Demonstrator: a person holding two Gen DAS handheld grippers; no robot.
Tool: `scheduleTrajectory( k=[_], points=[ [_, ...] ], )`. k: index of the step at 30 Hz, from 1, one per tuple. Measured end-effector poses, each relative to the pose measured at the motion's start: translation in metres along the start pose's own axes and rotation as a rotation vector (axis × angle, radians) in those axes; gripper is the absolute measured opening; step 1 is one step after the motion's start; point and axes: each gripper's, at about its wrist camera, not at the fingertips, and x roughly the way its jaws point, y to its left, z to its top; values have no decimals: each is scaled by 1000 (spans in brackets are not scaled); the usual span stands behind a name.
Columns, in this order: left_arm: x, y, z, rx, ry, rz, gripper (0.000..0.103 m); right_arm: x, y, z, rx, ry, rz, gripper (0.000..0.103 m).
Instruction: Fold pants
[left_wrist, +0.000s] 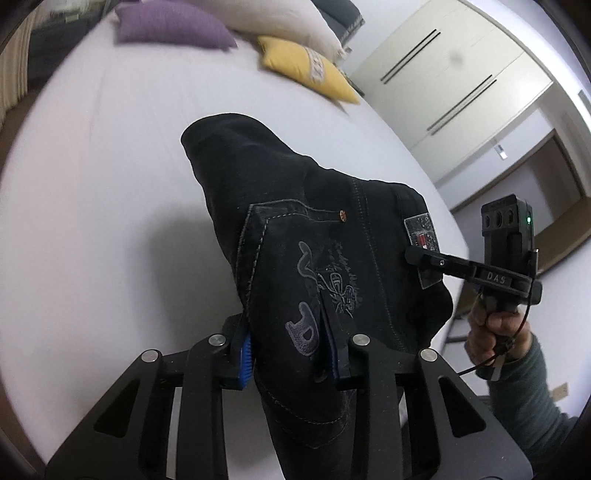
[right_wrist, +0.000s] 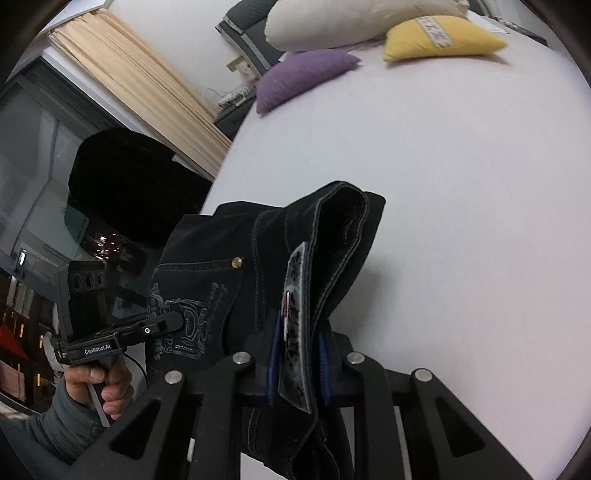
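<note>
Dark navy pants (left_wrist: 295, 229) with an embroidered back pocket hang bunched above a white bed (left_wrist: 92, 177). My left gripper (left_wrist: 291, 350) is shut on the pocket area of the pants, blue pads pressed on both sides. My right gripper (right_wrist: 297, 354) is shut on the waistband by the grey label patch (right_wrist: 295, 295); the pants (right_wrist: 229, 258) drape between the two grippers. The right gripper also shows in the left wrist view (left_wrist: 417, 254), the left gripper in the right wrist view (right_wrist: 173, 321). The lower legs are hidden.
A purple pillow (left_wrist: 170, 22), a yellow pillow (left_wrist: 310, 66) and a white pillow (left_wrist: 280, 18) lie at the head of the bed. White wardrobe doors (left_wrist: 450, 74) stand beyond the right side. A beige curtain (right_wrist: 140, 88) and a window are on the left.
</note>
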Motion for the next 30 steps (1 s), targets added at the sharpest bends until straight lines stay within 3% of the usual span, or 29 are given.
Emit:
scheduleTrajectory(
  k=[5, 11, 12, 14, 18, 22, 23, 25, 27, 29, 30],
  points=[
    [3, 54, 38, -30, -4, 61, 27, 60, -8, 51, 45, 24, 37, 20],
    [34, 131, 45, -95, 57, 93, 31, 131, -31, 65, 89, 98, 27, 20],
    [43, 137, 40, -114, 66, 90, 34, 140, -42, 64, 119, 109, 28, 22],
    [48, 159, 33, -147, 56, 64, 42, 152, -59, 61, 179, 114, 41, 38],
    [32, 169, 24, -129, 22, 22, 45, 141, -88, 43, 271, 36, 200, 44],
    [5, 160, 28, -73, -35, 129, 51, 96, -93, 25, 313, -71, 135, 64],
    [-11, 158, 28, -54, -65, 158, 58, 82, -90, 20, 307, -101, 106, 64],
    [-31, 130, 15, -12, -142, 217, 72, 51, -77, 6, 265, -154, 63, 64],
    [-65, 96, 0, 66, -256, 306, 79, 21, -53, -8, 205, -223, -16, 65],
    [-94, 49, -16, 148, -364, 408, 95, -5, -28, -19, 143, -288, -72, 73],
    [-101, 24, -22, 176, -413, 449, 97, -20, -9, -25, 103, -331, -109, 76]
  ],
)
